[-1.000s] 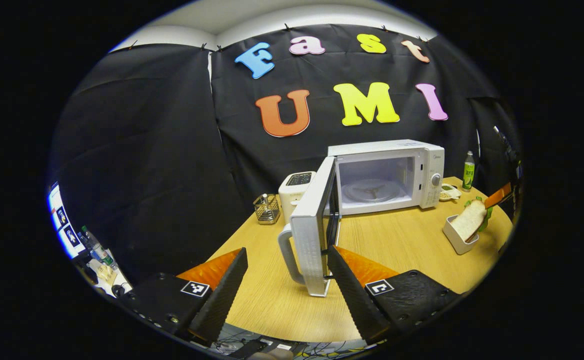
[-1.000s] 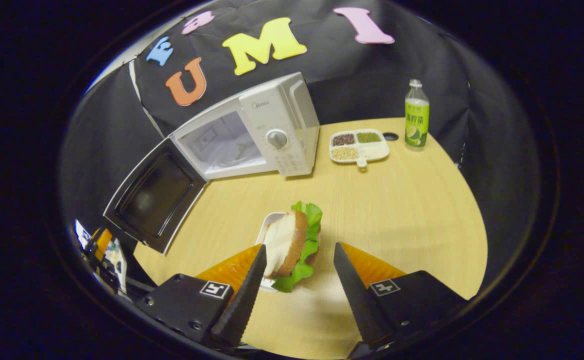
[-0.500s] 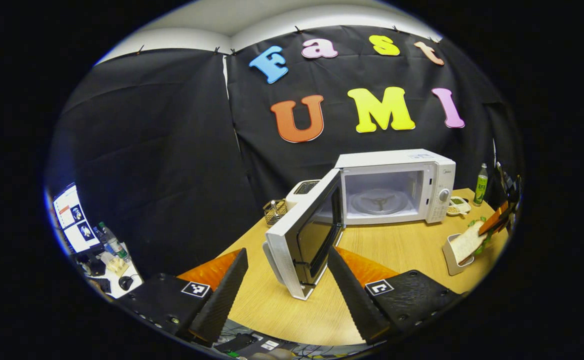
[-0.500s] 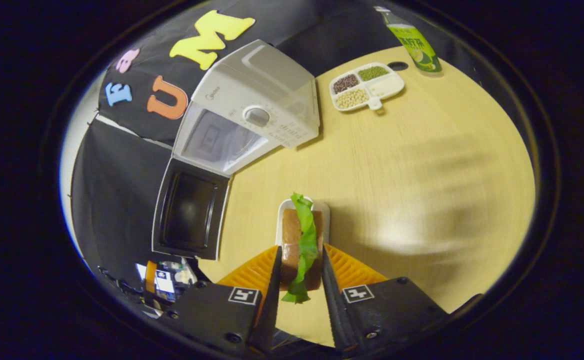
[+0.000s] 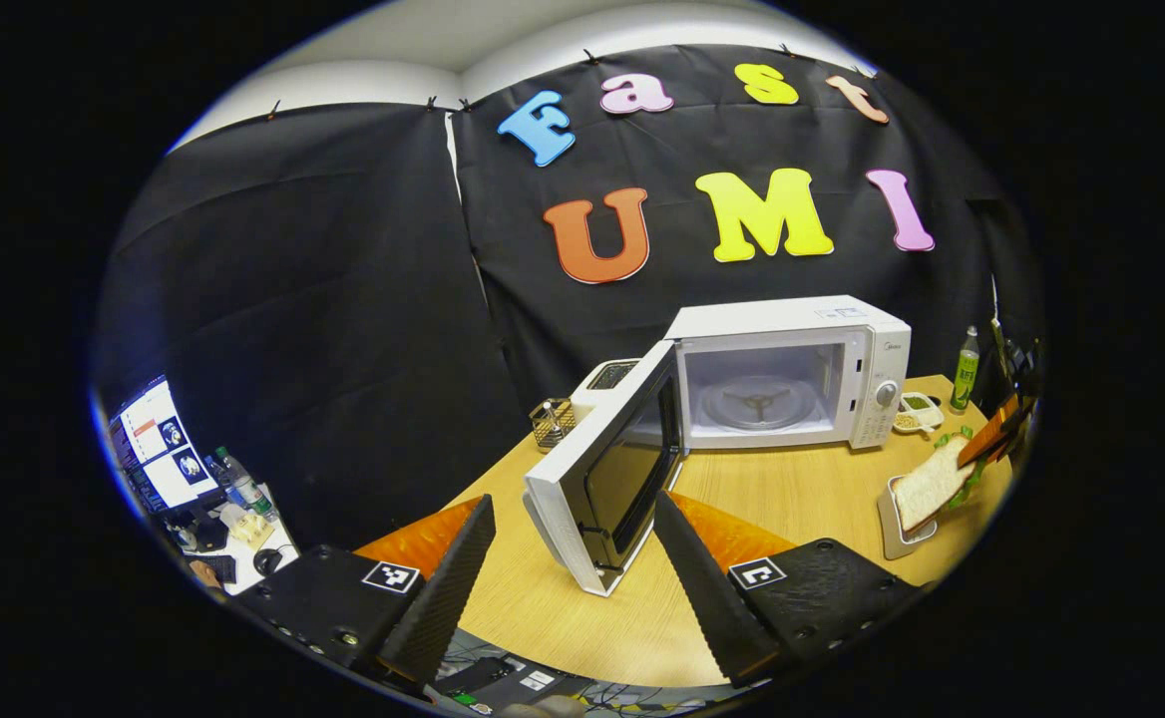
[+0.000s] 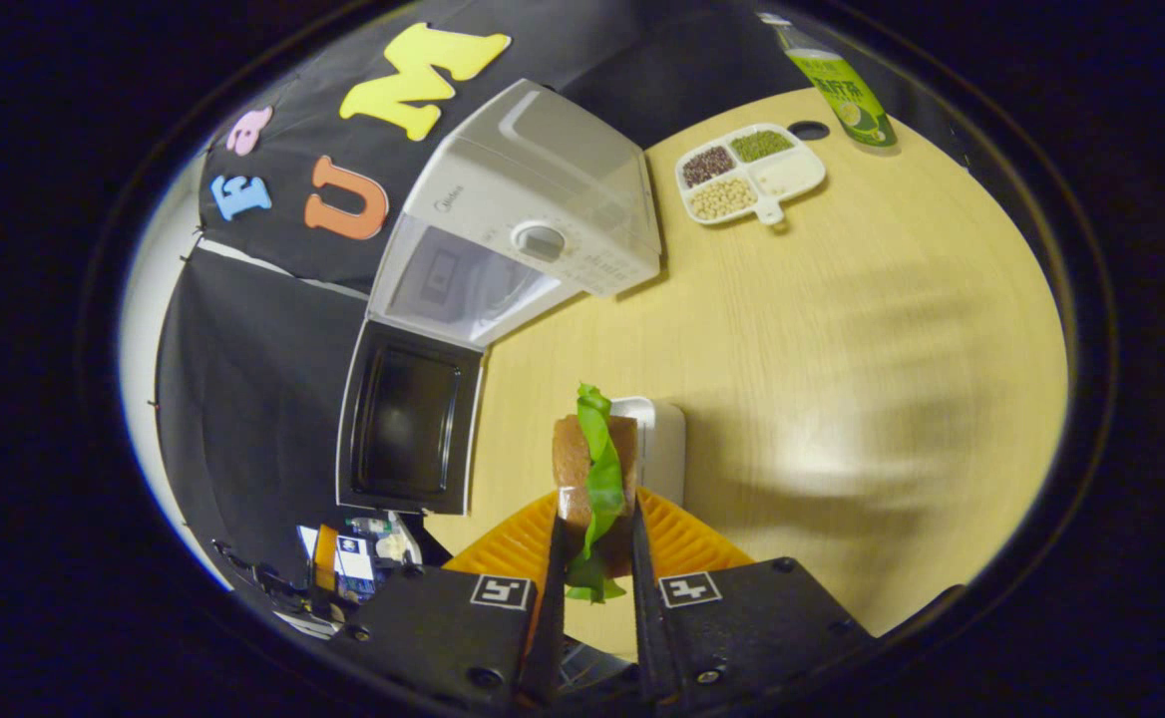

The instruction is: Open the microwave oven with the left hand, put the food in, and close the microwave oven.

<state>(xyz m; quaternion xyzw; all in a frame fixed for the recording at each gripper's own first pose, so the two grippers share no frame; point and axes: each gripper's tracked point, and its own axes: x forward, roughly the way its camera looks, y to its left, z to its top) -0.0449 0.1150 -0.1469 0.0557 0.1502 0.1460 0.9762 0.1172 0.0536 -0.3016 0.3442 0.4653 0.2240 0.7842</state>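
Two grippers, microwave (image 5: 792, 369) door (image 5: 597, 489) open.
Right gripper (image 6: 592, 598) pinches the sandwich (image 6: 594, 479); left gripper (image 5: 568, 568) is wide apart, empty.

The white microwave (image 5: 792, 374) stands on the table, its door (image 5: 607, 479) swung wide open, the cavity empty with a glass turntable. The sandwich (image 6: 597, 479), brown bread with green lettuce, sits upright above its white holder (image 6: 657, 444).

The pale wooden worktop (image 6: 842, 329) is carrying the microwave oven (image 6: 533, 229), door swung open. Beside its dial side a divided dish of beans (image 6: 750, 172) is lying, a green bottle (image 6: 837, 85) beyond; a white tray (image 6: 660, 449) is sitting out front. A toaster (image 5: 610, 377) and wire basket (image 5: 549, 424) are standing on the microwave oven's hinge side.
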